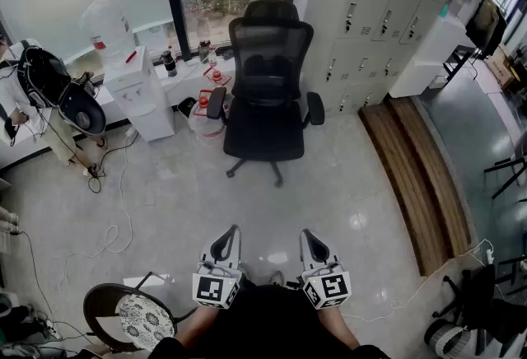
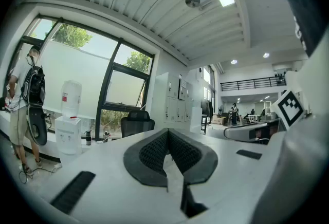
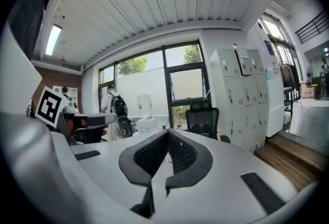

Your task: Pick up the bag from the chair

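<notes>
A black mesh office chair (image 1: 268,94) stands by the window, facing me across the tiled floor. Its seat is dark and I cannot make out a bag on it. The chair also shows small in the left gripper view (image 2: 136,123) and in the right gripper view (image 3: 203,120). My left gripper (image 1: 233,232) and right gripper (image 1: 305,234) are held side by side near my body, well short of the chair. Both point toward it. In each gripper's own view the jaws are shut tip to tip, left gripper (image 2: 167,132) and right gripper (image 3: 168,132), with nothing between them.
A water dispenser (image 1: 132,77) stands left of the chair, and a person with a black backpack (image 1: 45,81) is at the far left. Grey lockers (image 1: 370,11) and a wooden step (image 1: 416,176) lie to the right. Cables (image 1: 107,226) trail over the floor. A round stool (image 1: 136,318) is near my left.
</notes>
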{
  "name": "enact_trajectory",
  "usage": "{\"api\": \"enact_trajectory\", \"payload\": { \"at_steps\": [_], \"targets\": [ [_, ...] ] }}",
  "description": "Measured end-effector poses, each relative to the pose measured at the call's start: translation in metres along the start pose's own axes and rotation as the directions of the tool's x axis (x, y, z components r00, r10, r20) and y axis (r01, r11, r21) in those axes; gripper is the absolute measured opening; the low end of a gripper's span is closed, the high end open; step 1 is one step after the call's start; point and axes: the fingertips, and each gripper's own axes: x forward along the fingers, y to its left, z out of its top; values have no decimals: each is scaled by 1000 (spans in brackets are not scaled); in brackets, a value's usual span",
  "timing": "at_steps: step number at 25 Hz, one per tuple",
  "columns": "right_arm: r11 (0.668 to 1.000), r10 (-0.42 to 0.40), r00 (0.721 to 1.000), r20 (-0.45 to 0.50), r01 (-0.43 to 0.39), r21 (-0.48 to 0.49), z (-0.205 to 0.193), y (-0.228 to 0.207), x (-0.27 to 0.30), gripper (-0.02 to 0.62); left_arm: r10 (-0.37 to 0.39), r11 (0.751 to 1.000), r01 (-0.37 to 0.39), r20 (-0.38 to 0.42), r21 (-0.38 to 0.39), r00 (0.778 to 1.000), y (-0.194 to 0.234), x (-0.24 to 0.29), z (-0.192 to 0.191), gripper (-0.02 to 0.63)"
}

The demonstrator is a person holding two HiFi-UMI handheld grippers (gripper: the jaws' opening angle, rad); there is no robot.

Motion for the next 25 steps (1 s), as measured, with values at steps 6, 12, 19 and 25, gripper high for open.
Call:
{"api": "enact_trajectory", "payload": {
  "at_steps": [6, 12, 19, 25],
  "targets": [
    [1000, -1, 1000, 3, 1, -2, 1, 5, -1, -2, -6, 1000, 6, 2, -6, 1000, 2, -3, 1, -2],
    [1000, -12, 1000, 4, 12, -3, 0, 8, 0, -2, -6, 1000, 6, 7, -17, 1000, 7, -6, 0, -2],
    [999, -30, 999, 14, 30, 15, 2, 17, 9, -2, 6, 999, -6, 2, -37, 1000, 26, -13, -2, -2],
    [999, -35, 999, 10, 35, 18, -6, 33, 24, -2, 7, 997, -7, 3, -75, 1000, 51, -16, -9, -2]
  ]
}}
